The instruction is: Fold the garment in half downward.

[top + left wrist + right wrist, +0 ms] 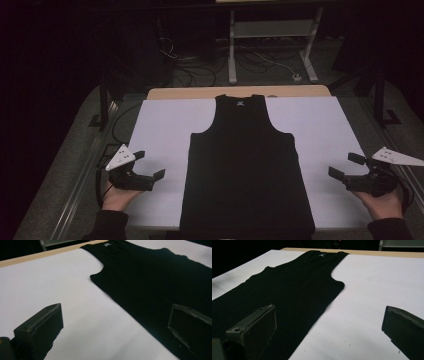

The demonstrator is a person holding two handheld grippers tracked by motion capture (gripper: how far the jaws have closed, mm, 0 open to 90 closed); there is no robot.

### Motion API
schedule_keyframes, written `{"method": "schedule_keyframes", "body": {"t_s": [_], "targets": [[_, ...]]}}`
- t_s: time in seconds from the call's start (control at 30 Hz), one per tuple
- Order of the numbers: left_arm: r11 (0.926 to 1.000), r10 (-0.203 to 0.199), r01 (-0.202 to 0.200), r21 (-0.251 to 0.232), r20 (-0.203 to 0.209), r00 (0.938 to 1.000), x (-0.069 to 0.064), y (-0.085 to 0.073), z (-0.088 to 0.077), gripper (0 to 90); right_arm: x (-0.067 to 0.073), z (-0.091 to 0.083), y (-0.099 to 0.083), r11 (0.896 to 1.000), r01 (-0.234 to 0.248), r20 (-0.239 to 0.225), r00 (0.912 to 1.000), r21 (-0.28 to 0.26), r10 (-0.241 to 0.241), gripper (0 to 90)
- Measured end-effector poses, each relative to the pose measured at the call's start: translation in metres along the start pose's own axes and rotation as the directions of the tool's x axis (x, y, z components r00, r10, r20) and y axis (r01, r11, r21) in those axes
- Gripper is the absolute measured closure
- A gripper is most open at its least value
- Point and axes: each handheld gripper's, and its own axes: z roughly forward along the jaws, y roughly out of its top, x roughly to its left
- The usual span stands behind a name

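On white table, flat black tank top, wooden edge behind

Both hands come in low from the near edge, palms up (sleeves dark), the left gripper and the right gripper each with jaws spread wide, holding nothing.

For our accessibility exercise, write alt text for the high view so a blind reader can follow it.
A black tank top lies flat, neck away, on a white table. A person's hands hold an open left claw and right claw beside it, touching nothing.
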Motion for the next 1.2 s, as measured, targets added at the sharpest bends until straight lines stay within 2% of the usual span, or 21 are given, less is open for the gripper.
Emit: {"method": "schedule_keyframes", "body": {"t_s": [0.17, 0.2, 0.23, 0.27, 0.4, 0.57, 0.7, 0.83, 1.2], "targets": [[0.9997, -0.023, 0.023, -0.008, 0.019, 0.9995, 0.0, 0.005, 0.003, 0.0, 0.0, 0.0, 0.004, 1.0, 0.007, 0.01, 0.9999, 0.001, -0.007, 0.0], [1.0, -0.003, 0.003, 0.008, 0.011, 0.9999, -0.001, 0.009, 0.005, 0.0, 0.002, 0.001, 0.008, 1.0, 0.014, 0.007, 0.9999, 0.01, -0.014, 0.0], [1.0, -0.003, 0.003, 0.008, 0.011, 0.9999, -0.001, 0.009, 0.005, 0.0, 0.002, 0.002, 0.009, 1.0, 0.014, 0.003, 0.9999, 0.013, -0.015, 0.0], [0.9995, 0.022, -0.023, 0.024, 0.011, 0.9997, -0.002, 0.014, 0.007, 0.0, 0.003, 0.002, 0.011, 1.0, 0.011, -0.01, 0.9999, 0.012, -0.011, 0.0], [0.998, 0.046, -0.046, 0.044, 0.012, 0.9989, -0.004, 0.021, 0.01, 0.0, 0.007, 0.005, 0.017, 1.0, 0.018, -0.03, 0.9994, 0.015, -0.017, 0.0], [0.9946, 0.08, -0.081, 0.064, 0.02, 0.9966, -0.005, 0.036, 0.015, 0.0, 0.009, 0.01, 0.027, 0.998, 0.036, -0.042, 0.9985, 0.045, -0.034, 0.0], [0.9929, 0.096, -0.097, 0.069, 0.021, 0.9952, -0.006, 0.043, 0.017, 0.0, 0.011, 0.011, 0.035, 0.997, 0.062, -0.043, 0.9973, 0.053, -0.06, 0.0], [0.9941, 0.09, -0.091, 0.058, 0.034, 0.9954, -0.003, 0.05, 0.02, 0.0, 0.01, 0.012, 0.042, 0.996, 0.073, -0.039, 0.9967, 0.058, -0.071, 0.0], [0.9863, 0.135, -0.138, 0.091, 0.031, 0.9903, 0.002, 0.071, 0.026, 0.0, 0.006, 0.02, 0.059, 0.99, 0.105, -0.036, 0.9941, 0.099, -0.102, 0.0]]}}
